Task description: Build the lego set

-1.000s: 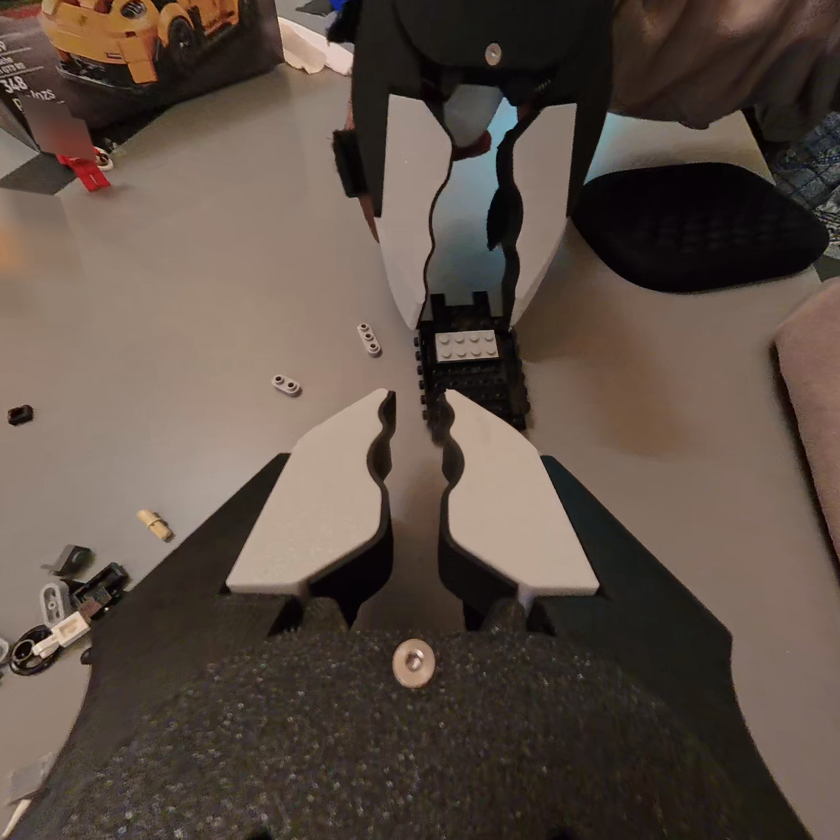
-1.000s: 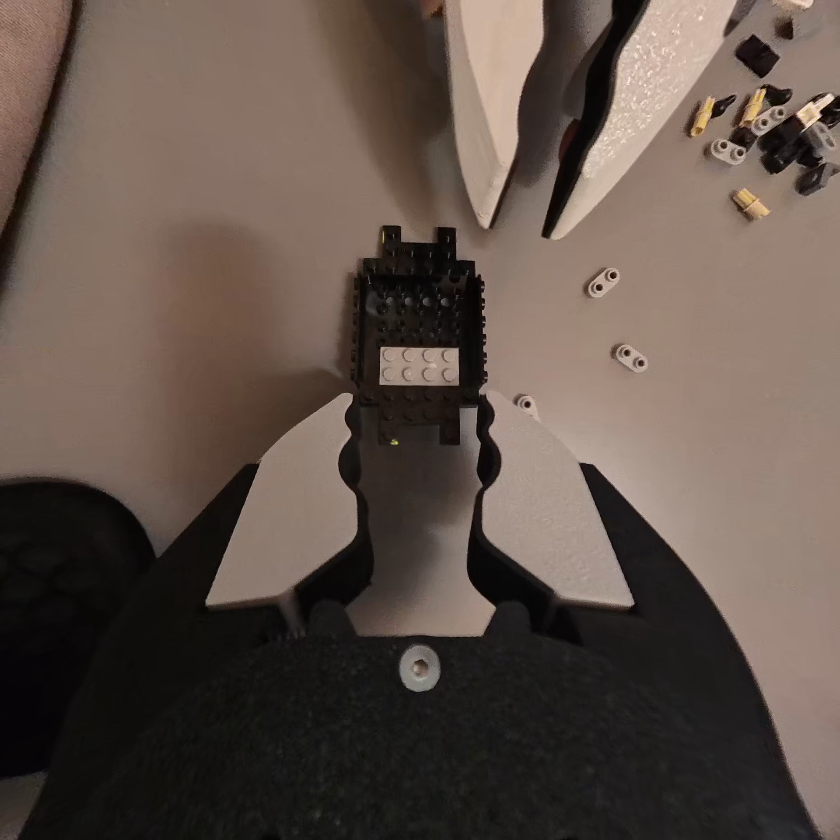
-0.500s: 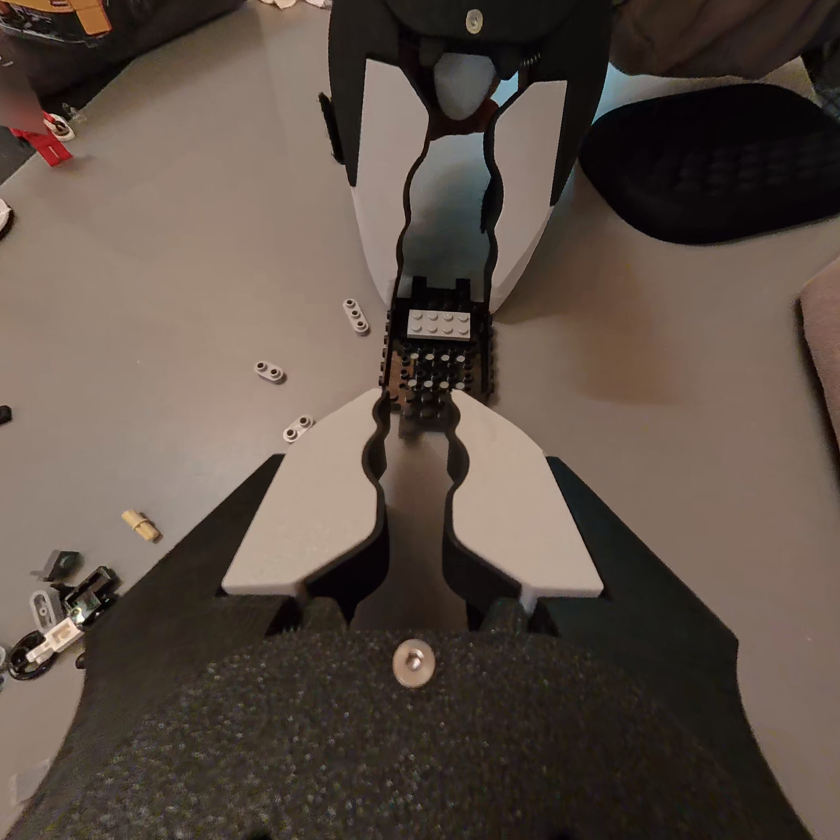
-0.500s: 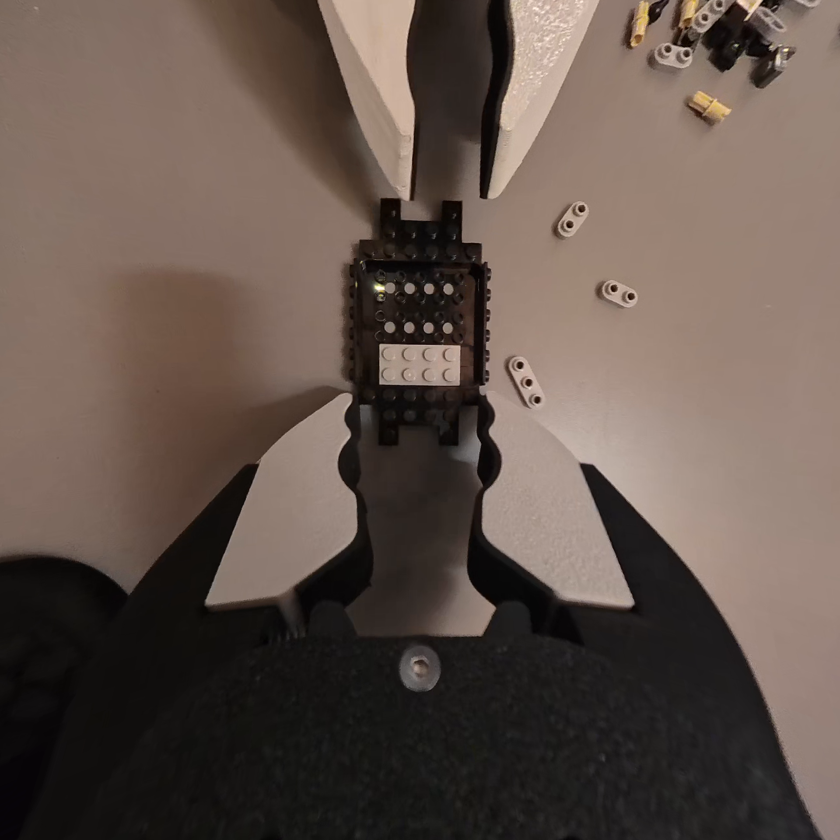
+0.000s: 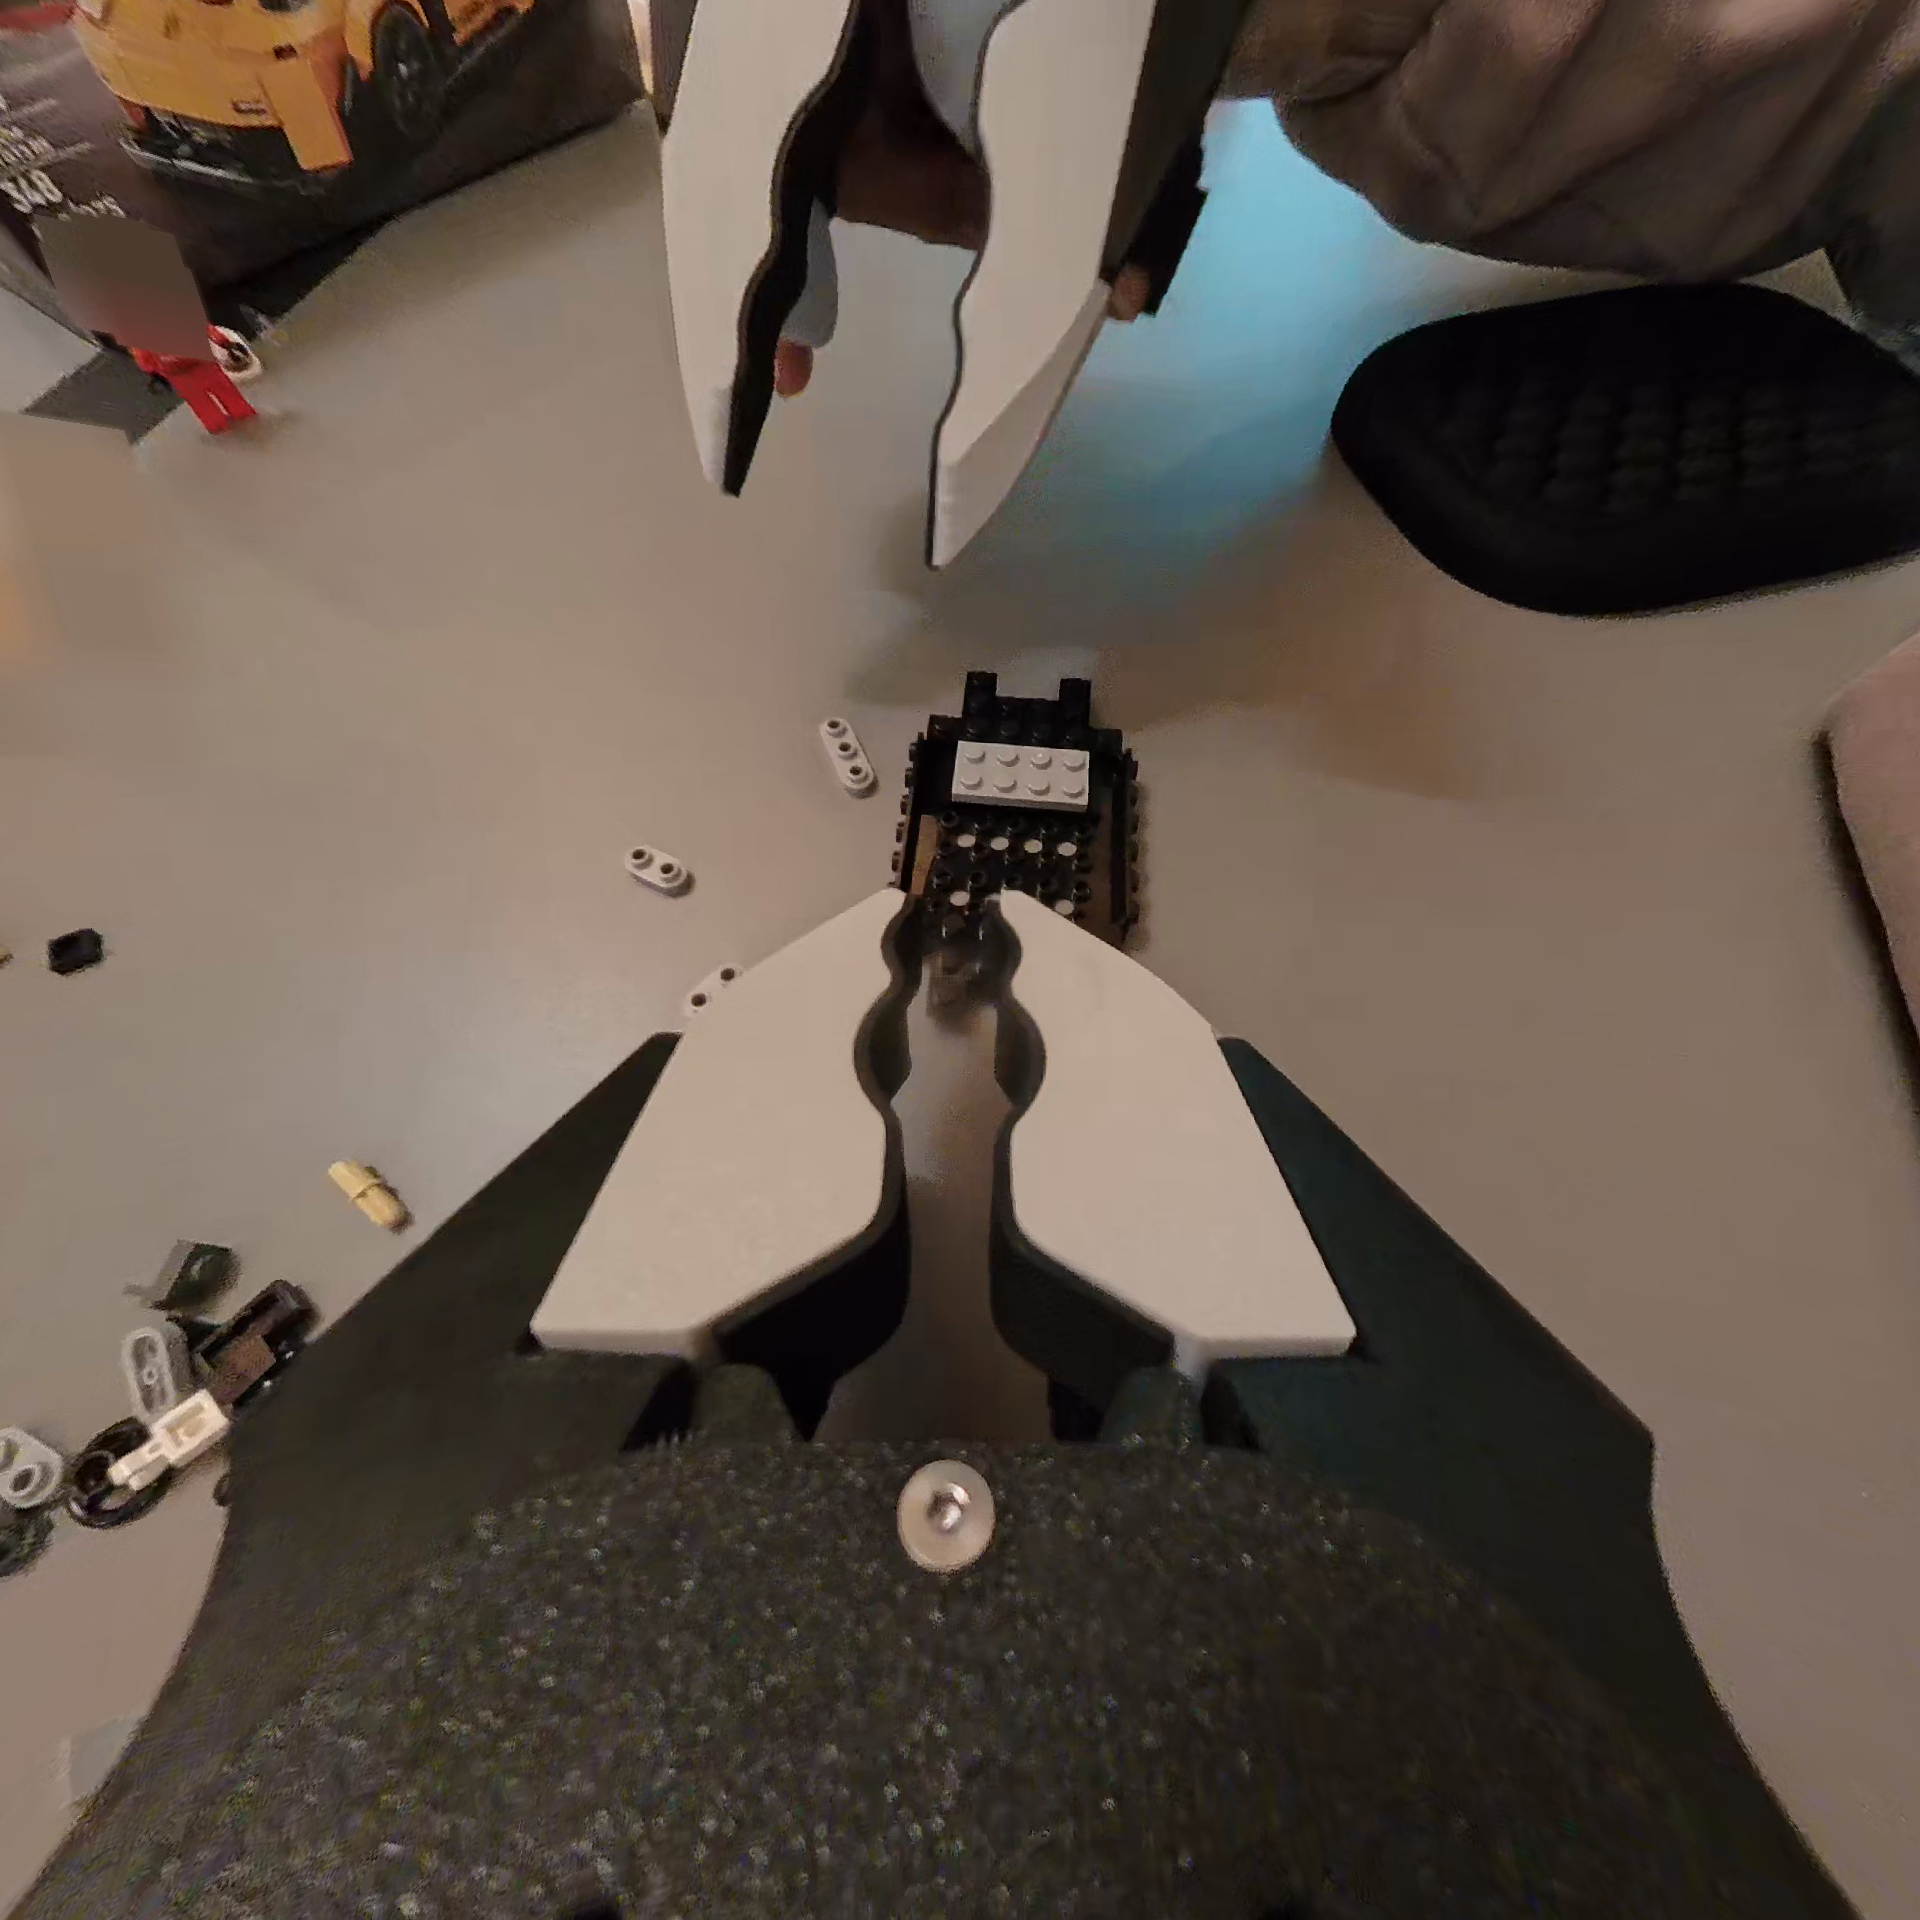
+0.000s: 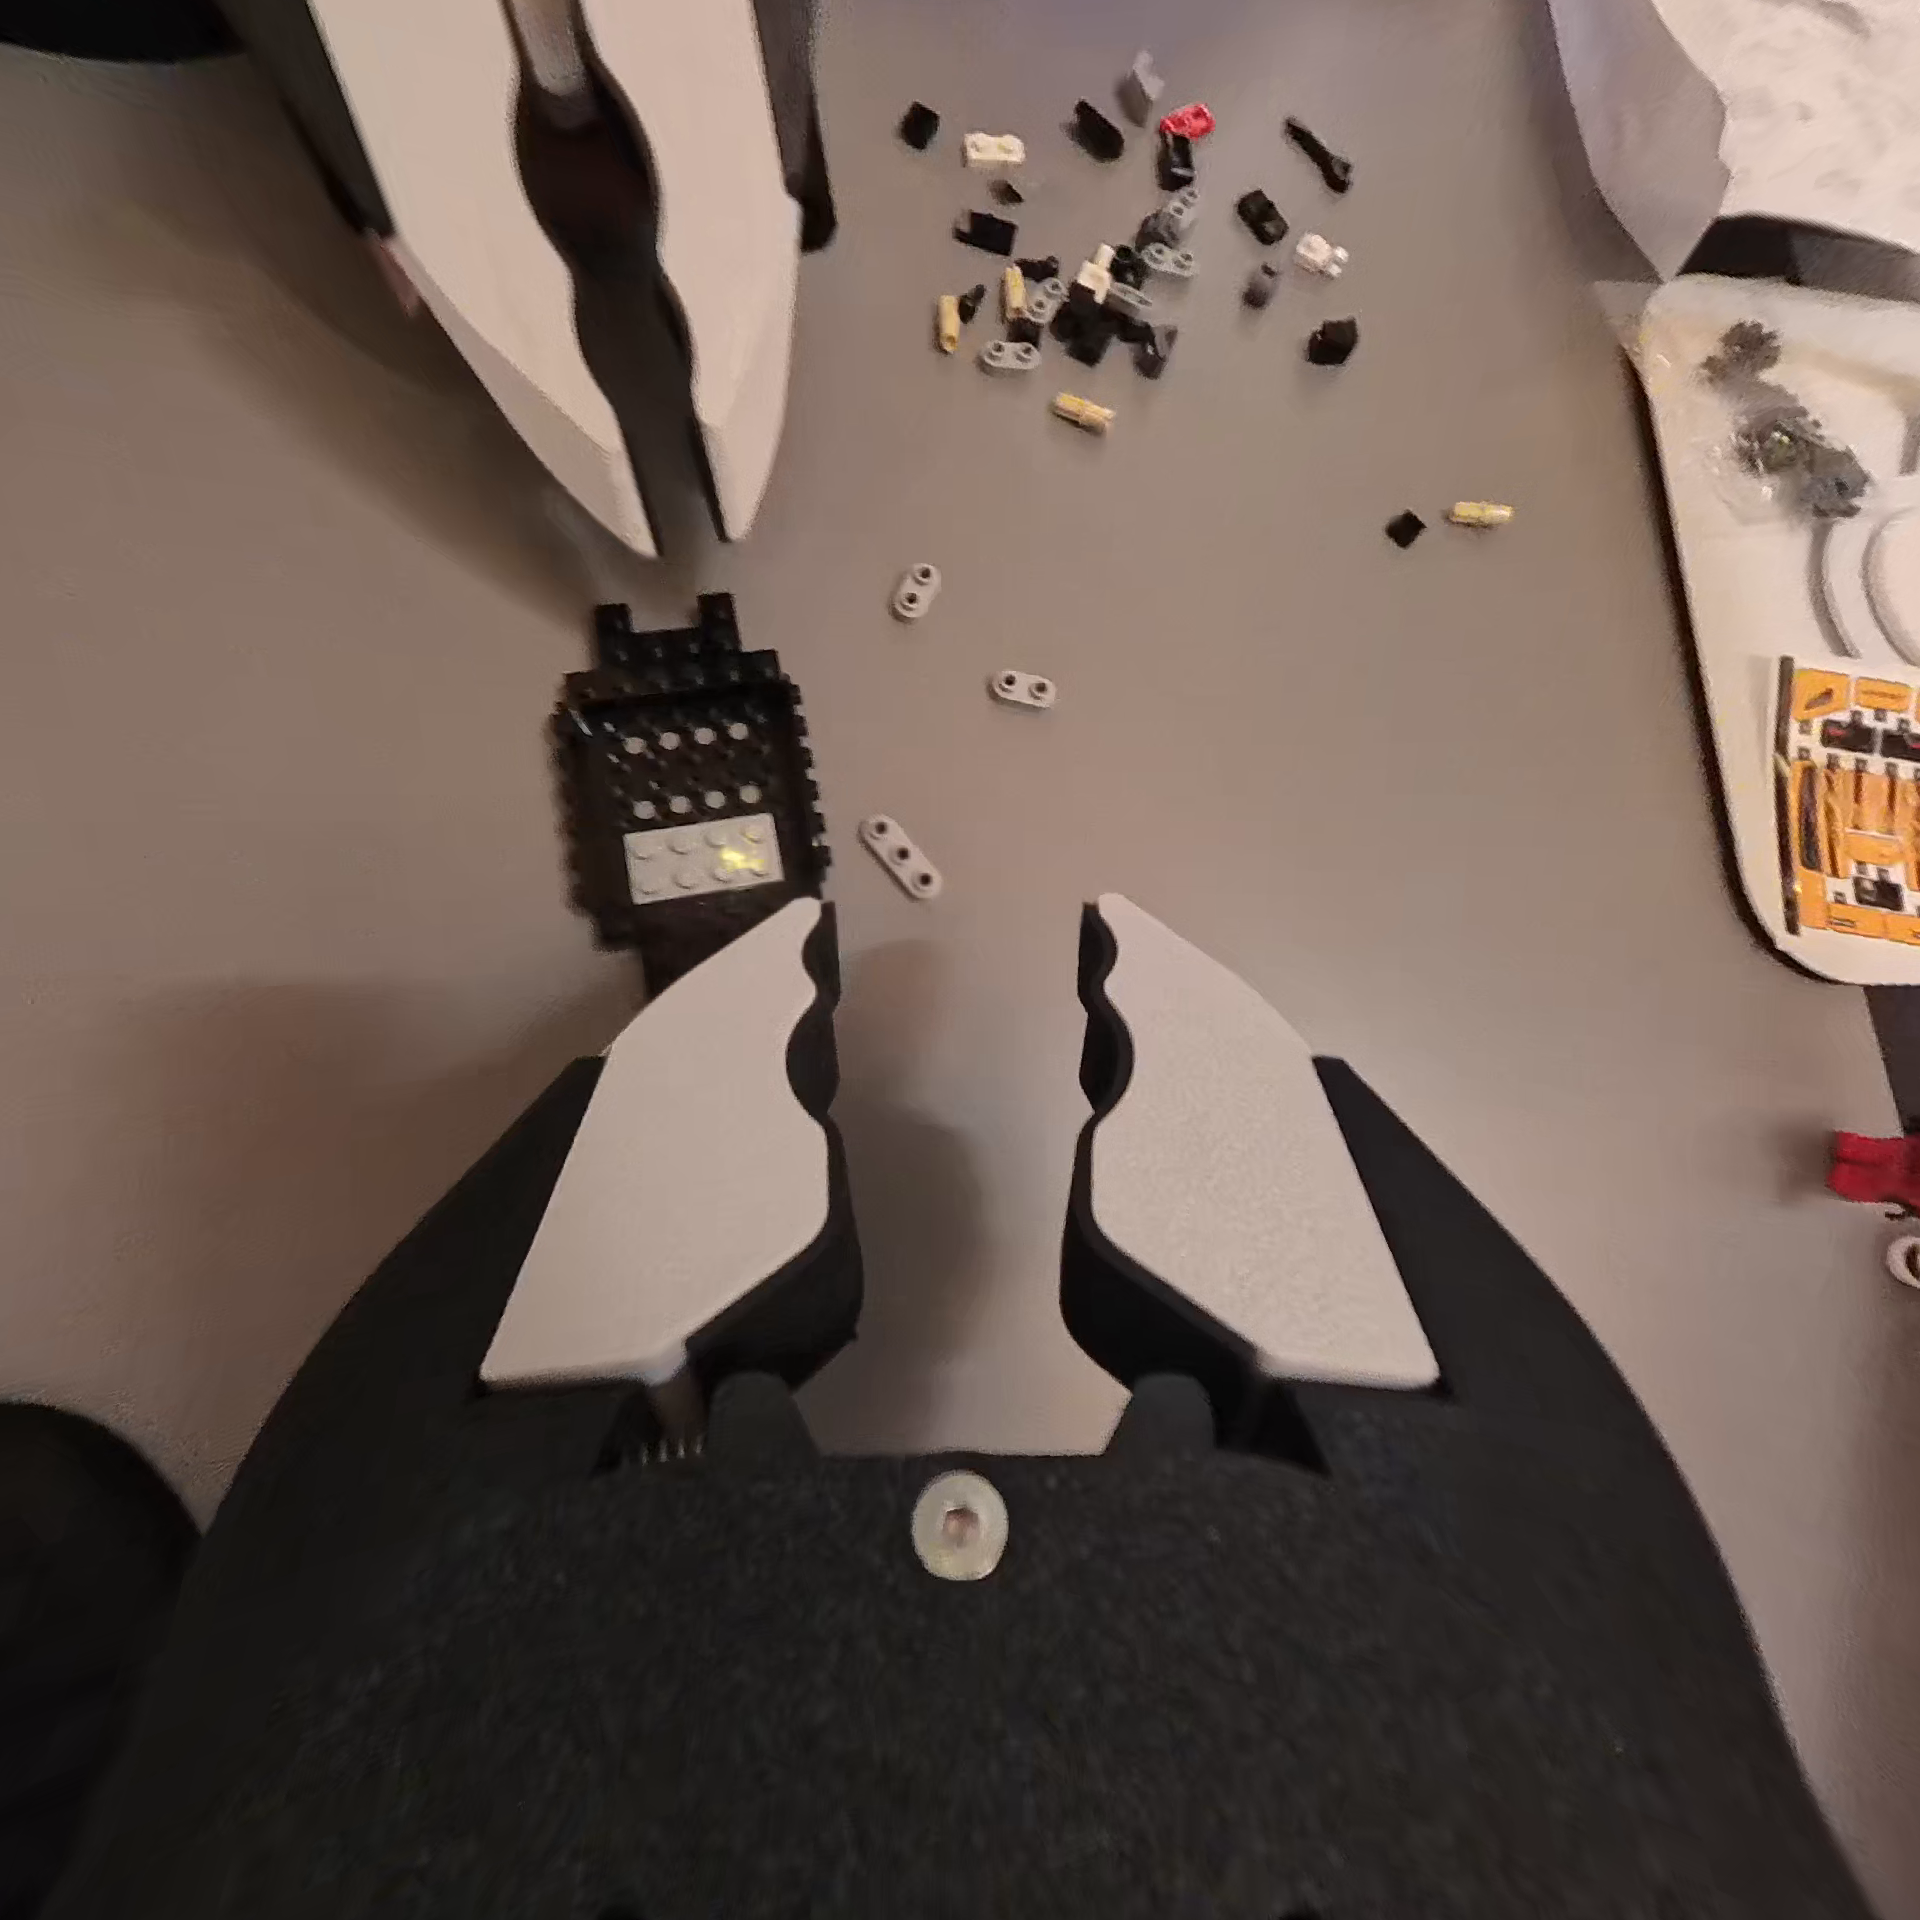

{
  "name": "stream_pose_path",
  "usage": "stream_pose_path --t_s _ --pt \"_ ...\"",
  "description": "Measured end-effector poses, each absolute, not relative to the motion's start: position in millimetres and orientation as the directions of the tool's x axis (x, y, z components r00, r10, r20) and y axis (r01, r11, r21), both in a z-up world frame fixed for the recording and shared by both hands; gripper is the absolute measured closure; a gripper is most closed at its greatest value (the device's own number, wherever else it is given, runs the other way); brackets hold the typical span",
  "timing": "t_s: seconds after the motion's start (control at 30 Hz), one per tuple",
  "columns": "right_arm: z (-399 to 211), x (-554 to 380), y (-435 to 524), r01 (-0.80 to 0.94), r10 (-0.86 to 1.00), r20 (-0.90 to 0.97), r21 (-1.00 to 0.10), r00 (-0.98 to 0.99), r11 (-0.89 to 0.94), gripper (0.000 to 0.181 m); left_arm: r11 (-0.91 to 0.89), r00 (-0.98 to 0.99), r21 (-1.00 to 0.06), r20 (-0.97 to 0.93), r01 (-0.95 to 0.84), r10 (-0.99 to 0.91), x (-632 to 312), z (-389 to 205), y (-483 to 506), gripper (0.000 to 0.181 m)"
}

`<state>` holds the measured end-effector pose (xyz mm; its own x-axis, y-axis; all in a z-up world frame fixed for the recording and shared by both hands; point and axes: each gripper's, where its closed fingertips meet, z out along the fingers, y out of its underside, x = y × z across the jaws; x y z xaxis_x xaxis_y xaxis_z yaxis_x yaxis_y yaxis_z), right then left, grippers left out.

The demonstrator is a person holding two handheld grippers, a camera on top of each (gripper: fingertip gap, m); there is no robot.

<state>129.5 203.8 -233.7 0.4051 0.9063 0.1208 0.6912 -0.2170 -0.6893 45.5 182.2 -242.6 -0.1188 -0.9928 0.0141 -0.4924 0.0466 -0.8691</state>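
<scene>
right gripper (image 6: 956, 935) has let go of the black chassis (image 6: 691, 790) and lifted off, jaws spread and empty; left gripper (image 5: 958, 940), nearly closed, pinches its near end on the table (image 5: 1455, 1039), freeing right to fetch loose grey plates (image 6: 901, 855).

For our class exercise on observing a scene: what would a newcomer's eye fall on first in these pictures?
First, the black studded lego base with a light grey two-by-four plate on it, lying mid-table between the two grippers. Next, the scatter of small black, grey and tan loose pieces on the grey table, and the yellow-car box at the left wrist view's top-left corner.
</scene>
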Motion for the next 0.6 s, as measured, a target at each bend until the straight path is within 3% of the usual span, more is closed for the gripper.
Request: stream_pose_path --t_s 0.6 --pt "-254.5 118.3 223.7 0.725 0.936 0.100 -0.661 0.338 -0.191 0.146 0.049 -0.105 -0.872 0.003 -0.488 -0.994 46.7 -242.3 186.0 0.173"
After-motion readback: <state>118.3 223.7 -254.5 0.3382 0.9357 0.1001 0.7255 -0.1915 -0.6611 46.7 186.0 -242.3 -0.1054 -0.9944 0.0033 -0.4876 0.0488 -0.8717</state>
